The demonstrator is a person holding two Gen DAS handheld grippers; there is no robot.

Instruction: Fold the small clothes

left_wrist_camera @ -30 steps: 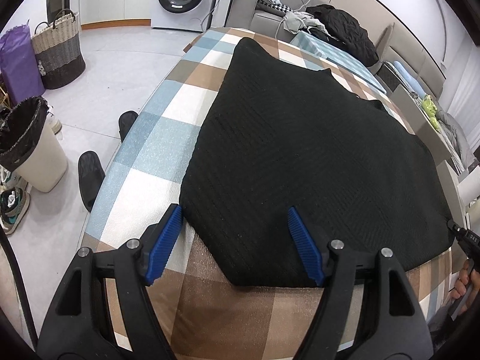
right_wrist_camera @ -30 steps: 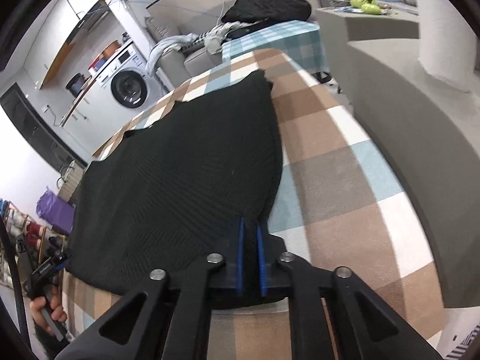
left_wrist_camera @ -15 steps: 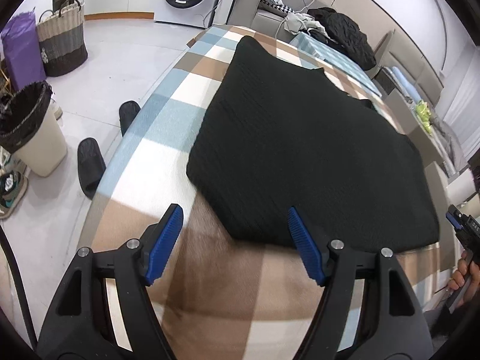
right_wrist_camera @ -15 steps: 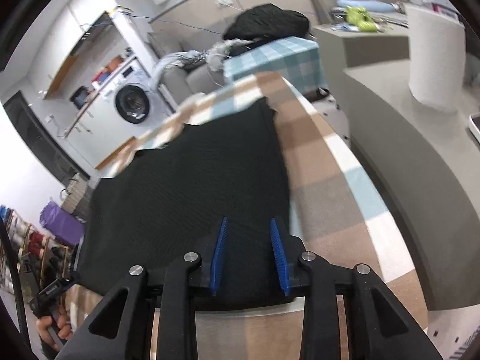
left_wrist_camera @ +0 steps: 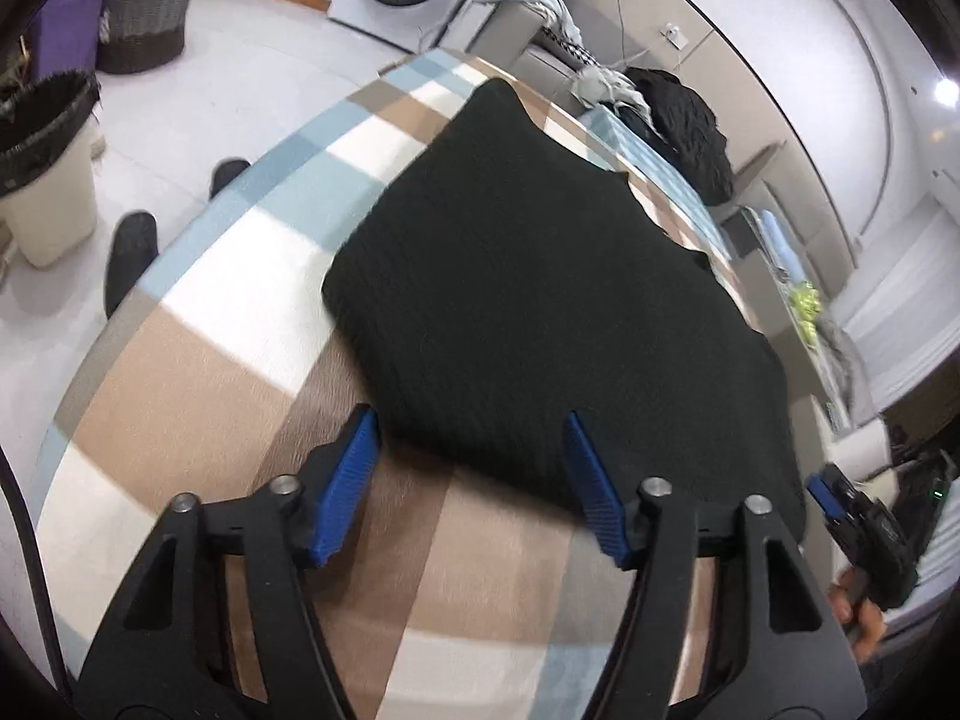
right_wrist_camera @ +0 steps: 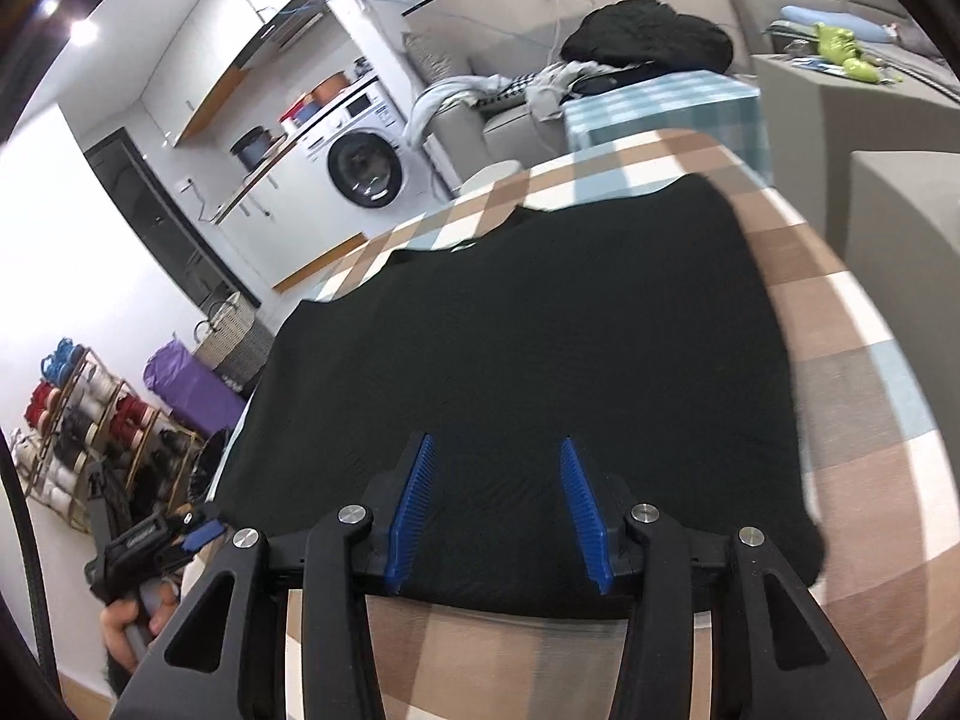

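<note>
I see a black knit garment (left_wrist_camera: 540, 300) lying flat on the checked table (left_wrist_camera: 198, 372), faint ribbed weave, no print. Left view is motion-blurred, so the texture and the hem detail are hard to read. I can't tell if it's a top or a vest; a notch at the far edge (right_wrist_camera: 516, 213) looks like a neckline. Its near right corner is cut by the right gripper (right_wrist_camera: 498, 501) body. Long axis runs near to far, neckline end far, hem end near me. Left gripper (left_wrist_camera: 468, 480) has fingers spread wide above the near left hem, holding nothing. Right gripper fingers are parted too, over the near hem, nothing between the pads. I can't tell whether either touches the cloth.
</note>
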